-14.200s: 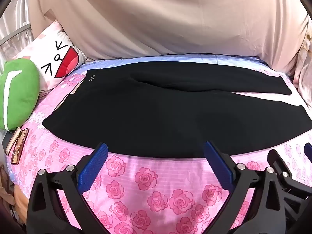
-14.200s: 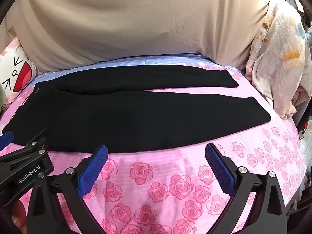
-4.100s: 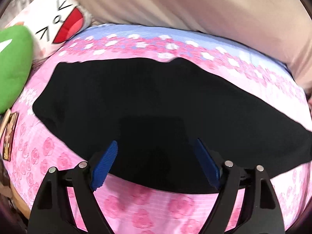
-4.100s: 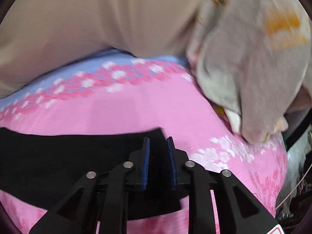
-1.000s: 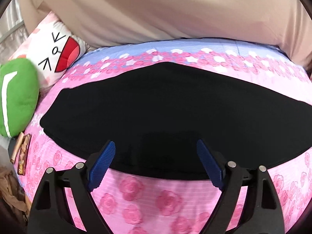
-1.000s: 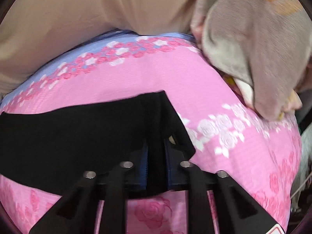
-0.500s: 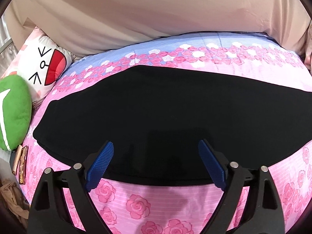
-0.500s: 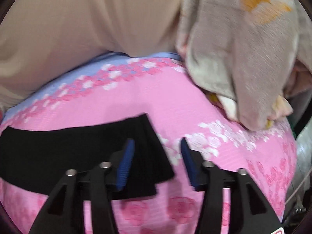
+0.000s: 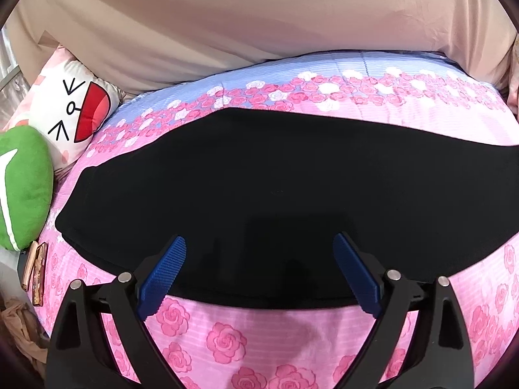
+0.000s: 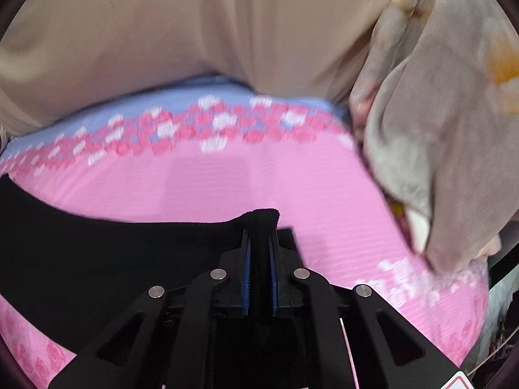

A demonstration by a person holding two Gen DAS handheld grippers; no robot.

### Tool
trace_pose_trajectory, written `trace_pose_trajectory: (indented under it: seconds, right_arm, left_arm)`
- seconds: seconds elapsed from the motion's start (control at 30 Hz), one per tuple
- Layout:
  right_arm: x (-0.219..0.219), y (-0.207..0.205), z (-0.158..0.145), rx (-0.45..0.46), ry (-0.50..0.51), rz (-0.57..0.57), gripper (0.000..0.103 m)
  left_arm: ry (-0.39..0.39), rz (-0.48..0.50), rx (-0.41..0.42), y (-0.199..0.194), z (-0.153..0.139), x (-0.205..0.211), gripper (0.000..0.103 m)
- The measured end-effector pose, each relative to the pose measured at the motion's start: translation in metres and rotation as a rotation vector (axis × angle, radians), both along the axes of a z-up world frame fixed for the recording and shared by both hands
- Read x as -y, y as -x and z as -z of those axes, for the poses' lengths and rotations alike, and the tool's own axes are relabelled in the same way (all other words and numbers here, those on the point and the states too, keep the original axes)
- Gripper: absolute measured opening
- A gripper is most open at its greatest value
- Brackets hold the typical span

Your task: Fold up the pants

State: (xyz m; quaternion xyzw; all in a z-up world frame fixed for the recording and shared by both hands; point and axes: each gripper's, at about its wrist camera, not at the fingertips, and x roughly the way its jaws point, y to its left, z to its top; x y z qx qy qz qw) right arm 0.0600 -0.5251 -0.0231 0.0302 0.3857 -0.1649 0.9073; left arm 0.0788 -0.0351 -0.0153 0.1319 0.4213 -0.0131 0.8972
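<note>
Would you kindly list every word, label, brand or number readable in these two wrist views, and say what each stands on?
No readable text in either view.
White pillow: a drawn cartoon face only, no letters.
Flat packet at the bed's left edge: print too small to read.
Red-edged sticker at the right wrist view's bottom corner: cut off, nothing legible.
Black pants: no label visible.

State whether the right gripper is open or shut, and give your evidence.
Shut on the black pants. The right gripper has its blue fingers pressed against a raised bunch of the hem, lifted off the pink bedsheet.
</note>
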Motion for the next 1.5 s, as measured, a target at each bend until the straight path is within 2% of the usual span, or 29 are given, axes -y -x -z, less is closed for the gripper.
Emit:
trace_pose_trajectory:
  seconds: [0.03, 0.1, 0.17, 0.2, 0.23, 0.3, 0.37, 0.4, 0.47, 0.57, 0.63, 0.7, 0.8, 0.83, 0.87, 0.93, 0.97, 1.0, 1.07, 1.2, 1.23, 1.33, 1.43, 1.47, 1.5]
  right_arm:
    - [0.008, 0.000, -0.006, 0.019, -0.005, 0.008, 0.007]
    - [0.023, -0.007, 0.001, -0.007, -0.020, 0.032, 0.007]
    - [0.037, -0.021, 0.031, -0.106, -0.077, 0.034, 0.009]
    - [0.036, -0.019, 0.036, -0.067, -0.070, 0.031, 0.011]
    - [0.034, -0.018, 0.035, -0.068, -0.068, 0.030, 0.015]
    - [0.029, -0.009, 0.023, -0.054, -0.071, 0.048, 0.026]
    - [0.022, 0.006, 0.011, -0.030, -0.034, 0.064, 0.030]
    - [0.020, 0.018, 0.005, -0.024, -0.022, 0.086, 0.041]
    - [0.019, 0.043, 0.000, -0.016, -0.040, 0.123, 0.056]
    - [0.011, 0.072, 0.005, -0.015, -0.081, 0.134, 0.056]
    - [0.002, 0.081, 0.008, -0.015, -0.108, 0.122, 0.048]
    - [-0.004, 0.078, 0.017, -0.052, -0.120, 0.108, 0.041]
    - [0.001, 0.064, 0.033, -0.097, -0.125, 0.153, 0.041]
    - [0.002, 0.060, 0.036, -0.101, -0.114, 0.163, 0.032]
    - [0.004, 0.060, 0.035, -0.096, -0.107, 0.170, 0.017]
    - [0.003, 0.062, 0.023, -0.071, -0.096, 0.174, 0.011]
    - [0.003, 0.065, 0.015, -0.055, -0.060, 0.184, 0.011]
    - [0.009, 0.065, 0.018, -0.068, -0.068, 0.188, 0.011]
    - [0.023, 0.064, 0.032, -0.114, -0.135, 0.198, 0.014]
    - [0.026, 0.086, 0.016, -0.026, -0.153, 0.262, 0.064]
    - [0.030, 0.088, 0.016, -0.009, -0.178, 0.261, 0.066]
    - [0.043, 0.081, 0.027, -0.031, -0.282, 0.264, 0.066]
    - [0.048, 0.070, 0.040, -0.049, -0.332, 0.267, 0.066]
    - [0.046, 0.065, 0.044, -0.054, -0.334, 0.269, 0.060]
    - [0.043, 0.063, 0.045, -0.052, -0.324, 0.271, 0.048]
  left_arm:
    - [0.001, 0.001, 0.003, -0.001, -0.001, 0.001, 0.090]
    - [0.008, 0.004, 0.004, -0.001, -0.001, 0.004, 0.090]
    - [0.011, 0.012, -0.001, -0.001, 0.001, 0.007, 0.090]
    - [0.009, 0.013, -0.004, 0.000, 0.002, 0.008, 0.090]
    - [0.006, 0.016, -0.008, 0.000, 0.003, 0.009, 0.090]
    - [-0.003, 0.018, -0.015, 0.001, 0.005, 0.009, 0.090]
    - [-0.004, 0.023, -0.011, 0.002, 0.004, 0.009, 0.090]
    - [-0.004, 0.023, -0.009, 0.002, 0.004, 0.008, 0.090]
    - [0.003, 0.020, -0.006, 0.003, 0.004, 0.006, 0.091]
    - [0.001, 0.011, 0.008, 0.006, 0.005, 0.002, 0.091]
    - [0.003, 0.011, 0.007, 0.007, 0.006, 0.001, 0.091]
    - [0.011, 0.013, 0.001, 0.009, 0.007, -0.002, 0.091]
    - [0.012, 0.013, 0.006, 0.015, 0.005, -0.007, 0.091]
    - [0.008, 0.009, 0.012, 0.017, 0.003, -0.011, 0.091]
    - [0.007, 0.004, 0.016, 0.019, 0.002, -0.014, 0.091]
    - [0.003, -0.013, 0.026, 0.021, -0.002, -0.023, 0.091]
    - [0.006, -0.025, 0.032, 0.022, -0.004, -0.028, 0.092]
    - [0.010, -0.033, 0.035, 0.023, -0.005, -0.033, 0.093]
    - [0.012, -0.045, 0.029, 0.021, -0.003, -0.038, 0.093]
    - [0.018, -0.054, 0.016, 0.018, 0.000, -0.042, 0.093]
    - [0.023, -0.050, 0.016, 0.019, 0.001, -0.042, 0.093]
    - [0.027, -0.032, 0.011, 0.020, 0.004, -0.037, 0.093]
    - [0.024, -0.020, 0.014, 0.023, 0.004, -0.035, 0.093]
    - [0.022, -0.020, 0.021, 0.024, 0.003, -0.036, 0.093]
    - [0.017, -0.022, 0.028, 0.026, 0.003, -0.038, 0.094]
